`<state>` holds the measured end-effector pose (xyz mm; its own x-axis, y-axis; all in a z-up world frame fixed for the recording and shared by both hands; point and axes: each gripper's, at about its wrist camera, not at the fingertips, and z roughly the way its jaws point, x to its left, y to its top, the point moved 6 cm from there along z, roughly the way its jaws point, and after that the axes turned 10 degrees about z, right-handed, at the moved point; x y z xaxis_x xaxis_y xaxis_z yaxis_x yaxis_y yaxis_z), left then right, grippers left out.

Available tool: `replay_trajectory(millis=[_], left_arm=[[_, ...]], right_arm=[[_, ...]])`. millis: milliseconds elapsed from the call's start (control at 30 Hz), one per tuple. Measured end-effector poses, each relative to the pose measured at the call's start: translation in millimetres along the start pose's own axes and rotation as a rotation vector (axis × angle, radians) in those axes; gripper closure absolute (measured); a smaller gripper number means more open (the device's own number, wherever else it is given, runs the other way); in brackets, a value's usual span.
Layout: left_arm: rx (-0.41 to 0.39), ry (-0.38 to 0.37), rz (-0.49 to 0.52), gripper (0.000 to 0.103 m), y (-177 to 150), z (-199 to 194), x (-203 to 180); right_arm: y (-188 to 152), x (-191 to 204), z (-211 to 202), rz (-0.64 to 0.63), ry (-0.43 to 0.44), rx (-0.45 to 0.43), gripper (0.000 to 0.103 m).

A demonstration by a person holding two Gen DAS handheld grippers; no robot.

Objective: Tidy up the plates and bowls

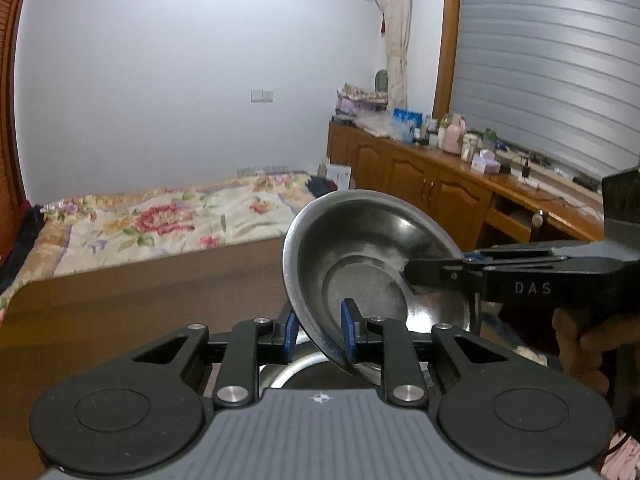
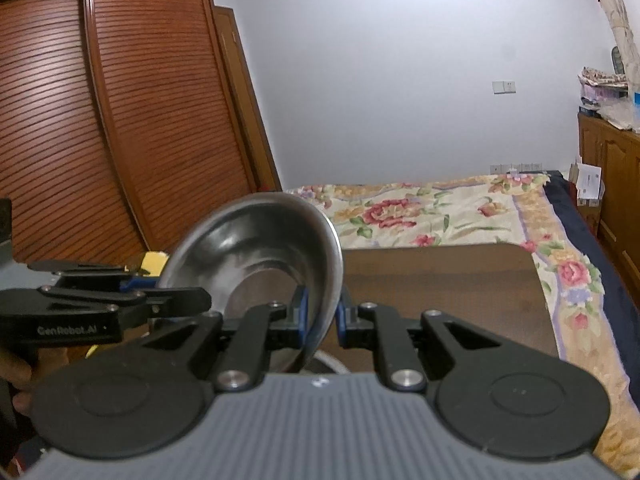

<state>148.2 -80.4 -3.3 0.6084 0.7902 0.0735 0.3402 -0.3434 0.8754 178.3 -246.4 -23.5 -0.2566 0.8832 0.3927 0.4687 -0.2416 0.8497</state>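
A steel bowl (image 1: 360, 256) is held tilted in the air above the brown table (image 1: 140, 304). My left gripper (image 1: 318, 334) is shut on its near rim, one blue pad inside and one outside. My right gripper (image 1: 408, 276) comes in from the right and clamps the bowl's opposite rim. In the right wrist view the same bowl (image 2: 256, 248) stands between the pads of my right gripper (image 2: 320, 316), and my left gripper (image 2: 204, 300) grips it from the left. A second steel dish (image 1: 296, 372) lies below the bowl, mostly hidden.
The table (image 2: 440, 280) stands against a bed with a floral cover (image 2: 440, 208). A wooden wardrobe (image 2: 120, 120) is on the left. A low wooden cabinet (image 1: 440, 176) with bottles and boxes runs along the right wall.
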Motion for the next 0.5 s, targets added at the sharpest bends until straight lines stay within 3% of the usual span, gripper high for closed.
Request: replay_trajectory(millis=[500], left_arm=[[0.119,-0.008,-0.007,0.079,-53,11,-4]], right_arm=[[-51,-1,12,0.007,-0.024,0.084,0.087]])
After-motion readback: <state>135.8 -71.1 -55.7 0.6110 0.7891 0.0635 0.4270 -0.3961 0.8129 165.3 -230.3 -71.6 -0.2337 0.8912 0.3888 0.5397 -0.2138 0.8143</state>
